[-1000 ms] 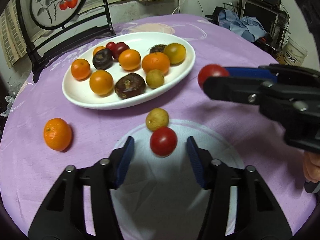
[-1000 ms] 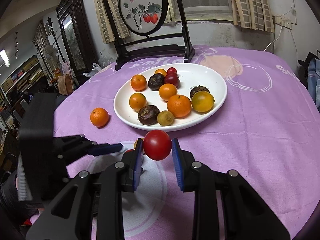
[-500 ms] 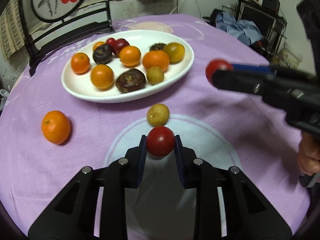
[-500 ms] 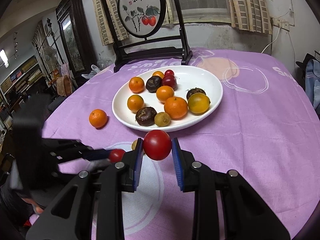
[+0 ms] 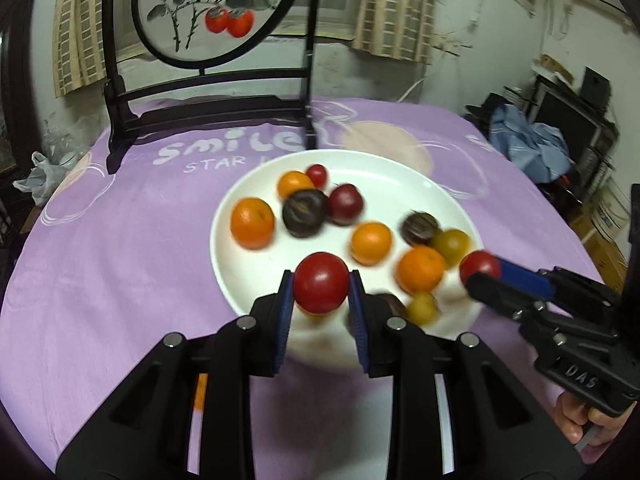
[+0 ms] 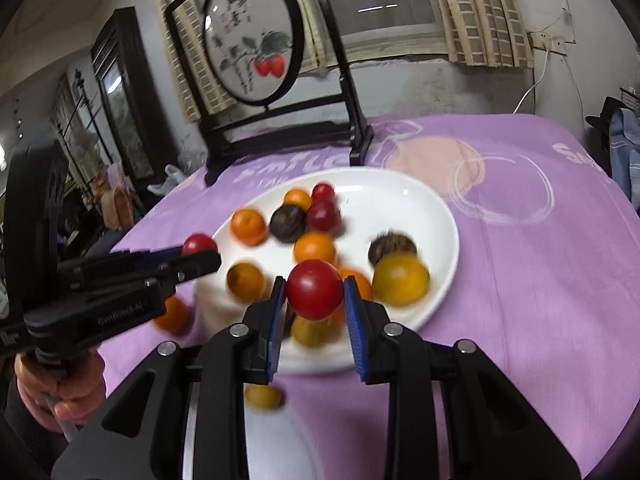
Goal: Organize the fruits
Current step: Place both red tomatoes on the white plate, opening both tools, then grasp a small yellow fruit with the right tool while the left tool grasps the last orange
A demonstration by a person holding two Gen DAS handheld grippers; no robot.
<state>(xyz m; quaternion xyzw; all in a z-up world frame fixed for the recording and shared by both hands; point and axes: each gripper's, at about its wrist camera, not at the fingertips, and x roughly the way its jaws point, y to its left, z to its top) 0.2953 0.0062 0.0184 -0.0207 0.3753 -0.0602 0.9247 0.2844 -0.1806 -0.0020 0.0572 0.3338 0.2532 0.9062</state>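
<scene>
My left gripper (image 5: 320, 292) is shut on a red tomato (image 5: 321, 282) and holds it in the air over the near rim of the white plate (image 5: 400, 168). My right gripper (image 6: 314, 298) is shut on a second red tomato (image 6: 315, 295), also above the plate's near edge; it shows at the right of the left wrist view (image 5: 480, 268). The plate (image 6: 424, 208) holds several oranges, dark round fruits, red and yellow-green ones. A small yellow-brown fruit (image 6: 262, 396) lies on the purple cloth in front of the plate. An orange (image 6: 174, 316) lies left of the plate.
A black wooden stand with a round painted screen (image 5: 208, 12) stands on the table behind the plate. The purple cloth (image 5: 100, 260) covers the round table. Furniture and blue clothes (image 5: 532, 144) sit beyond the right edge.
My left gripper closed on the tomato on the cloth, lifted it and carried it forward over the plate. My right gripper moved forward toward the plate with its tomato.
</scene>
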